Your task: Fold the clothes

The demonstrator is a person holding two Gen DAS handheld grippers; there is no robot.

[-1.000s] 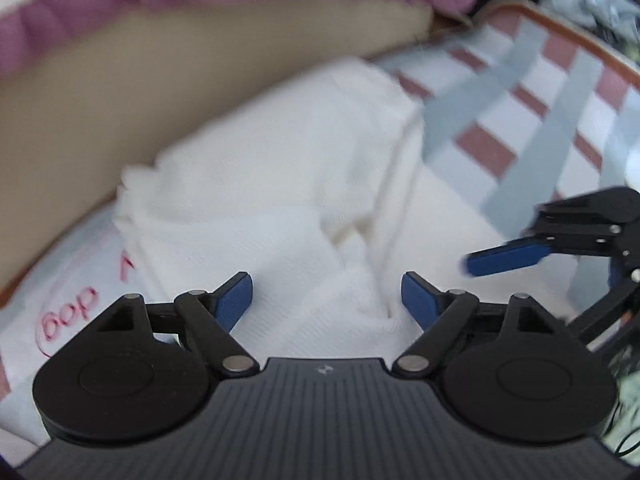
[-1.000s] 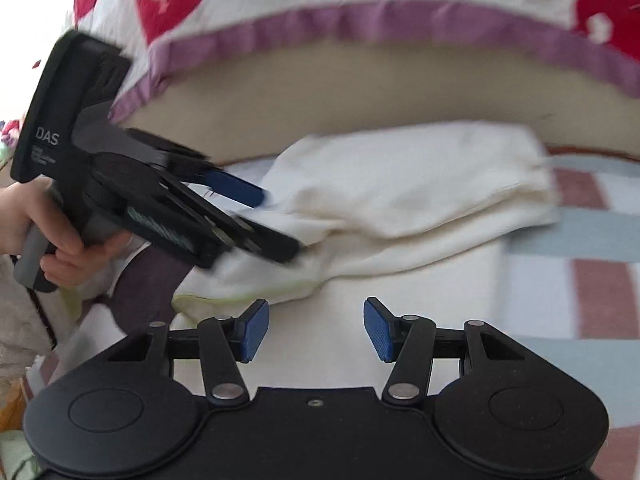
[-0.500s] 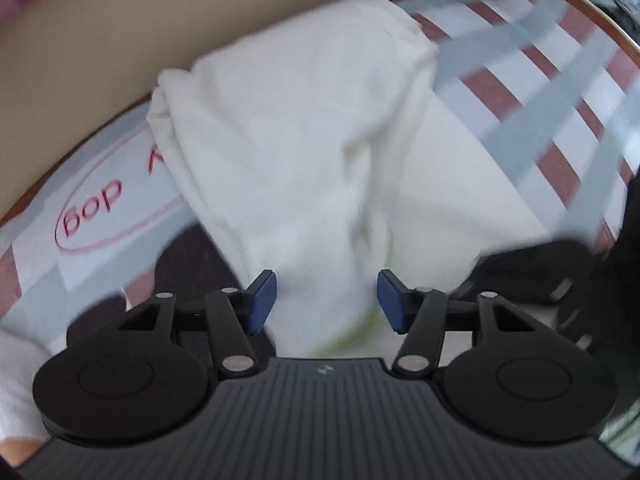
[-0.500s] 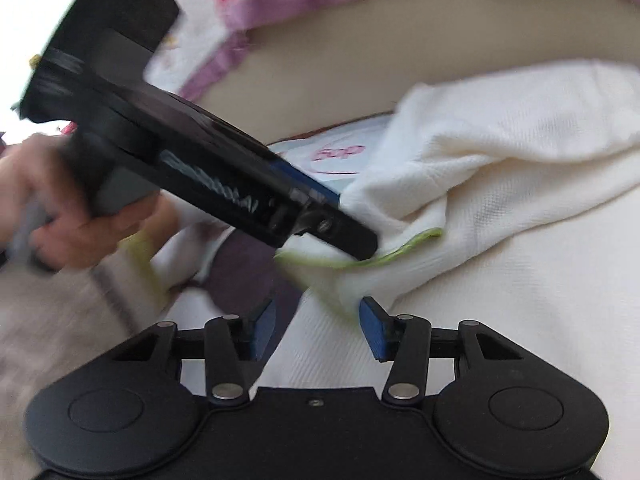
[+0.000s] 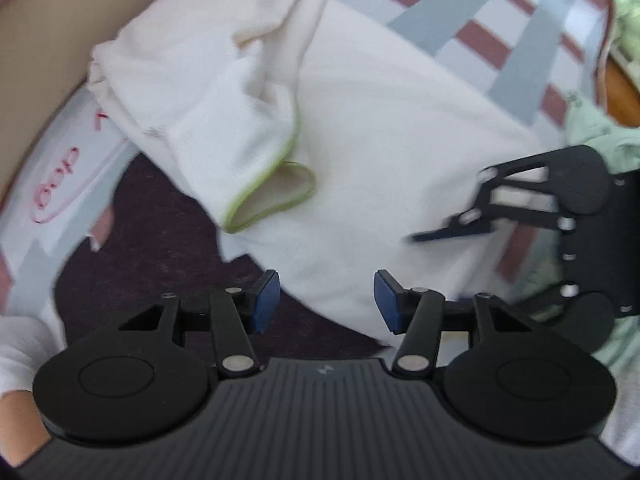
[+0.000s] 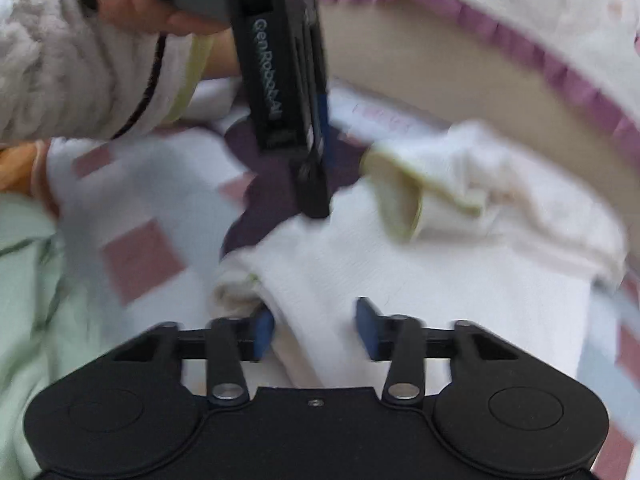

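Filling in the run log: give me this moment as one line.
step: sleeve folded in | white top flat on checked blanket | left gripper open, empty | right gripper open over hem

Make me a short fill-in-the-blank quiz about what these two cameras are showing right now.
1. The white garment has a cuff edged in ____.
2. The left gripper has its jaws ____.
3. The pink word on the blanket reads ____.

Missing words: green; open; dog
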